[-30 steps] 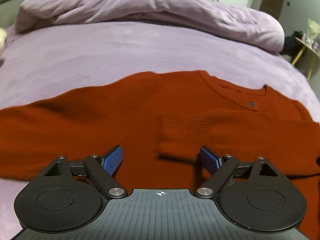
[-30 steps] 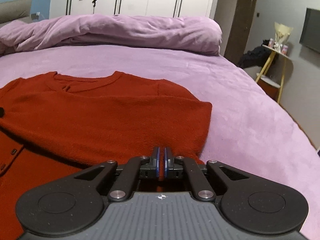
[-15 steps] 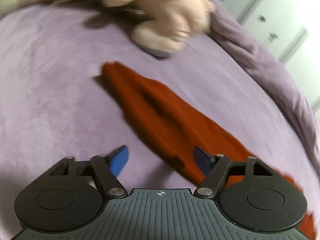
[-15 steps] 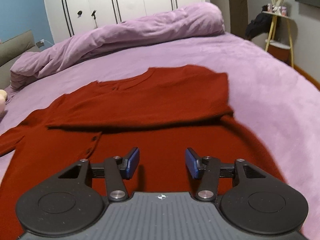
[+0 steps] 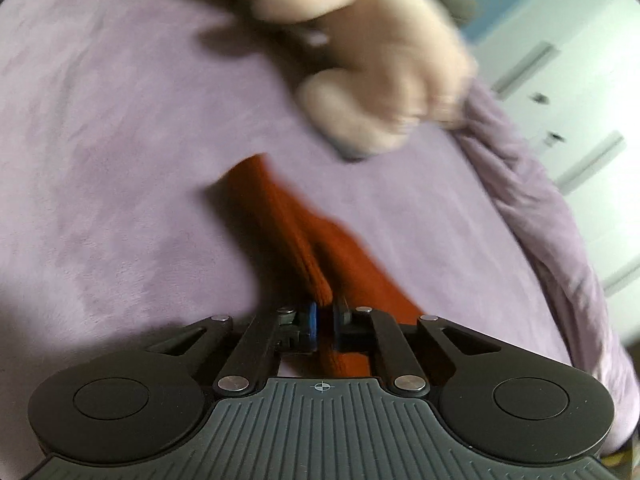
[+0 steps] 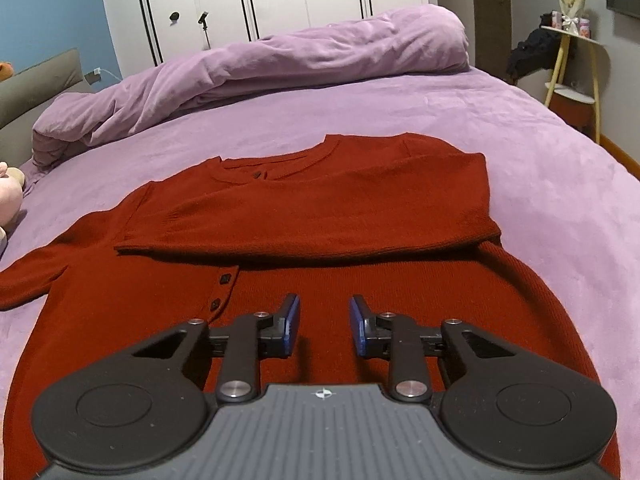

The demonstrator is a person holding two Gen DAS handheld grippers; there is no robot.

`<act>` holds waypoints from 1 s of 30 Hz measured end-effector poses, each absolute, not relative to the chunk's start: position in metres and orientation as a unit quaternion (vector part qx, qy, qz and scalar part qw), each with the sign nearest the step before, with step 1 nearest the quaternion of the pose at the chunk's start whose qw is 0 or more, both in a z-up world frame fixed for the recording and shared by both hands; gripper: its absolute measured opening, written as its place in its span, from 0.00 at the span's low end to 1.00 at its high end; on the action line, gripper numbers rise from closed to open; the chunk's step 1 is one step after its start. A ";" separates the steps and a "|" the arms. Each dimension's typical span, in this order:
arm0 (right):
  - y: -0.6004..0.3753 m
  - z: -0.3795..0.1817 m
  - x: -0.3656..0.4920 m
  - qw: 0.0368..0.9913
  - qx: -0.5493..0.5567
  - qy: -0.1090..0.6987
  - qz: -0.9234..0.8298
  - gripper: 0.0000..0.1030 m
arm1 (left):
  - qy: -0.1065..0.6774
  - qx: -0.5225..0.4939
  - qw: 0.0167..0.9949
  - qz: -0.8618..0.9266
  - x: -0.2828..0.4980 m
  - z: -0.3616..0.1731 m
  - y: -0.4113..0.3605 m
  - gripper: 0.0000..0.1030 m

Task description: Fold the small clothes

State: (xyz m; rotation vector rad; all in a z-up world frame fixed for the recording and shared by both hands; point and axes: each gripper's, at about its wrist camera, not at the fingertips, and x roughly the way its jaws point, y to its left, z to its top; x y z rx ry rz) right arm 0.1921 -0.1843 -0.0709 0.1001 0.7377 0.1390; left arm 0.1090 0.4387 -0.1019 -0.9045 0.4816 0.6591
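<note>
While the left gripper pinches the red cardigan's sleeve, having just closed on it, the right gripper hangs released over the cardigan, its jaws having just narrowed around nothing. The cardigan lies on the purple bed, one sleeve folded across. Beyond lie a plush toy and a rumpled duvet.

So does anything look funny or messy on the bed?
A bit. The red cardigan is lopsided: one sleeve lies folded across the chest, the other sleeve sticks straight out, bunched where the left tongs pinch it. A blurry plush toy sits close by its cuff.
</note>
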 end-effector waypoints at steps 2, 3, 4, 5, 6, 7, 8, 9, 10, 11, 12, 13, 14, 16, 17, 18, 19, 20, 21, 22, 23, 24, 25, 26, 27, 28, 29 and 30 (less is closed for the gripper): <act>-0.188 -0.071 0.191 0.930 0.053 0.358 0.066 0.22 | 0.220 -0.371 0.860 0.272 0.120 -0.076 0.413 0.08; -0.189 -0.070 0.191 0.930 0.056 0.357 0.066 0.21 | 0.214 -0.349 0.880 0.241 0.127 -0.061 0.396 0.08; -0.191 -0.070 0.191 0.931 0.062 0.355 0.065 0.21 | 0.208 -0.327 0.900 0.202 0.135 -0.044 0.374 0.08; -0.193 -0.069 0.190 0.931 0.067 0.353 0.065 0.20 | 0.201 -0.304 0.917 0.162 0.144 -0.028 0.349 0.08; -0.195 -0.068 0.190 0.931 0.072 0.351 0.064 0.19 | 0.192 -0.284 0.932 0.117 0.153 -0.013 0.322 0.08; -0.197 -0.067 0.189 0.932 0.079 0.348 0.064 0.19 | 0.187 -0.267 0.942 0.077 0.161 -0.002 0.296 0.08; -0.198 -0.066 0.188 0.933 0.084 0.345 0.065 0.19 | 0.184 -0.249 0.950 0.034 0.169 0.009 0.268 0.08; -0.200 -0.064 0.188 0.933 0.089 0.342 0.066 0.18 | 0.184 -0.230 0.956 -0.008 0.179 0.016 0.239 0.08; -0.202 -0.063 0.186 0.934 0.094 0.338 0.068 0.18 | 0.192 -0.207 0.958 -0.052 0.189 0.020 0.208 0.09; -0.203 -0.061 0.186 0.935 0.098 0.335 0.070 0.18 | 0.204 -0.188 0.957 -0.088 0.198 0.019 0.180 0.12; -0.205 -0.060 0.185 0.935 0.102 0.332 0.071 0.18 | 0.224 -0.168 0.952 -0.120 0.209 0.014 0.151 0.22; -0.208 -0.059 0.185 0.935 0.106 0.330 0.071 0.18 | 0.247 -0.150 0.947 -0.137 0.217 0.006 0.128 0.29; -0.209 -0.058 0.185 0.935 0.109 0.330 0.070 0.18 | 0.271 -0.132 0.942 -0.145 0.222 -0.004 0.109 0.40; -0.218 -0.057 0.186 0.933 0.121 0.333 0.069 0.18 | 0.308 -0.107 0.935 -0.141 0.224 -0.024 0.085 0.42; -0.221 -0.057 0.187 0.931 0.125 0.335 0.070 0.18 | 0.323 -0.103 0.931 -0.135 0.223 -0.033 0.081 0.43; -0.226 -0.057 0.189 0.929 0.132 0.338 0.073 0.19 | 0.336 -0.104 0.928 -0.125 0.221 -0.042 0.082 0.47; -0.229 -0.057 0.191 0.926 0.138 0.342 0.077 0.19 | 0.346 -0.107 0.926 -0.109 0.218 -0.050 0.088 0.49; -0.233 -0.059 0.195 0.922 0.147 0.347 0.083 0.19 | 0.352 -0.109 0.925 -0.092 0.214 -0.056 0.094 0.52; -0.235 -0.061 0.199 0.917 0.159 0.354 0.089 0.20 | 0.357 -0.108 0.925 -0.074 0.209 -0.059 0.102 0.54; -0.236 -0.064 0.205 0.911 0.174 0.362 0.097 0.21 | 0.362 -0.106 0.925 -0.053 0.206 -0.063 0.111 0.55; -0.236 -0.067 0.213 0.902 0.194 0.370 0.109 0.22 | 0.365 -0.102 0.925 -0.037 0.200 -0.063 0.119 0.57; -0.234 -0.069 0.220 0.896 0.209 0.374 0.120 0.23 | 0.368 -0.098 0.924 -0.022 0.195 -0.066 0.126 0.59; -0.231 -0.070 0.227 0.890 0.222 0.376 0.129 0.25 | 0.371 -0.098 0.924 -0.008 0.192 -0.066 0.132 0.59; -0.226 -0.072 0.237 0.885 0.233 0.377 0.143 0.33 | 0.374 -0.102 0.922 0.003 0.191 -0.068 0.140 0.59; -0.220 -0.073 0.247 0.881 0.243 0.375 0.157 0.39 | 0.378 -0.108 0.920 0.012 0.190 -0.072 0.148 0.60; -0.214 -0.075 0.257 0.879 0.246 0.374 0.162 0.42 | 0.381 -0.114 0.917 0.022 0.192 -0.075 0.156 0.60; -0.205 -0.078 0.270 0.877 0.244 0.378 0.167 0.46 | 0.383 -0.118 0.916 0.029 0.189 -0.075 0.157 0.61; -0.197 -0.080 0.280 0.875 0.241 0.384 0.170 0.48 | 0.385 -0.120 0.914 0.034 0.189 -0.075 0.159 0.61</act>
